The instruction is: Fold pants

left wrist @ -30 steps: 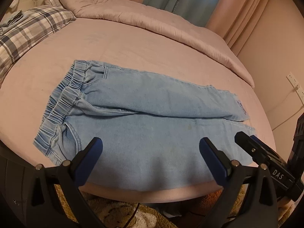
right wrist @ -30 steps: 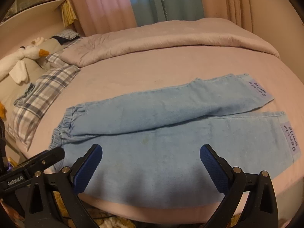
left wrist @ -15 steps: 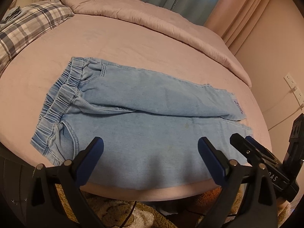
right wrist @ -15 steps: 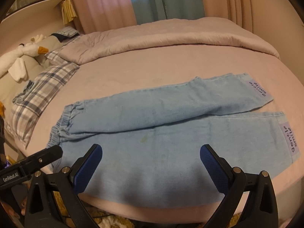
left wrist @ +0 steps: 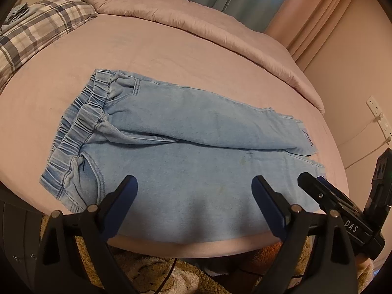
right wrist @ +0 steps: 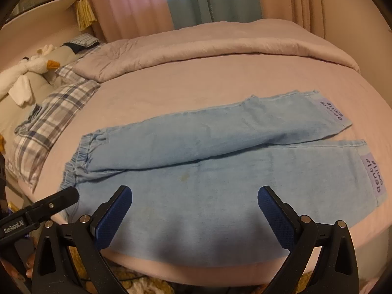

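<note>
Bed bears pants spread flat near its front edge, legs side by side, far leg slightly overlapping near one. No fold made yet; all folding remains. Left gripper and right gripper hover wide open, empty, over near leg. Cuff labels read "gentle smile".

Light blue pants (lilac labels), pink bed, plaid pillow
</note>
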A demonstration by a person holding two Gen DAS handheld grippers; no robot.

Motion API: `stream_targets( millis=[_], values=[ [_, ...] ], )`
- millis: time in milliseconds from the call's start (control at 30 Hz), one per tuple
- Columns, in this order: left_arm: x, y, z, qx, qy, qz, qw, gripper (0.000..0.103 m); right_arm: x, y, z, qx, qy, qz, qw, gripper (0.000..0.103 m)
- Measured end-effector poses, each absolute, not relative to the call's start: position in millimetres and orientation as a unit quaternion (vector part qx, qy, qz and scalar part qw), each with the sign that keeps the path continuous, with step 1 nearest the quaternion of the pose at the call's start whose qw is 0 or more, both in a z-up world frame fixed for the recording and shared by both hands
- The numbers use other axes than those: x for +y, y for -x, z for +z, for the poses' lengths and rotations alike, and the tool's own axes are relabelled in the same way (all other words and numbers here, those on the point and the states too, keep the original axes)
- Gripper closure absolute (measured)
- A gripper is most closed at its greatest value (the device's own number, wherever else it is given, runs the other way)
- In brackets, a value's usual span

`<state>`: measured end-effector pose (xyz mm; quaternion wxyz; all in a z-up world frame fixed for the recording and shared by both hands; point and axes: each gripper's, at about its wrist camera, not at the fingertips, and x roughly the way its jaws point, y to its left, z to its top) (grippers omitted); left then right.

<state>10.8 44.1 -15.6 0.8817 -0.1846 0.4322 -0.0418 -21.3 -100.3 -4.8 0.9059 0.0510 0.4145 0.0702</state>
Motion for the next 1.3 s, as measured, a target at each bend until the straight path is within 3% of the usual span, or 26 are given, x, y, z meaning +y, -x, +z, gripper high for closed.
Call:
stream_targets(
  millis=[1300],
  values=[
    [25.8, -11.7, -23.0, 0.454, 0.147, -0.039, 0.878, 0.012, -114.7, 25.6, -8.9, 0.421, -0.076, 0.062, 0.902, 0.000]
  ],
)
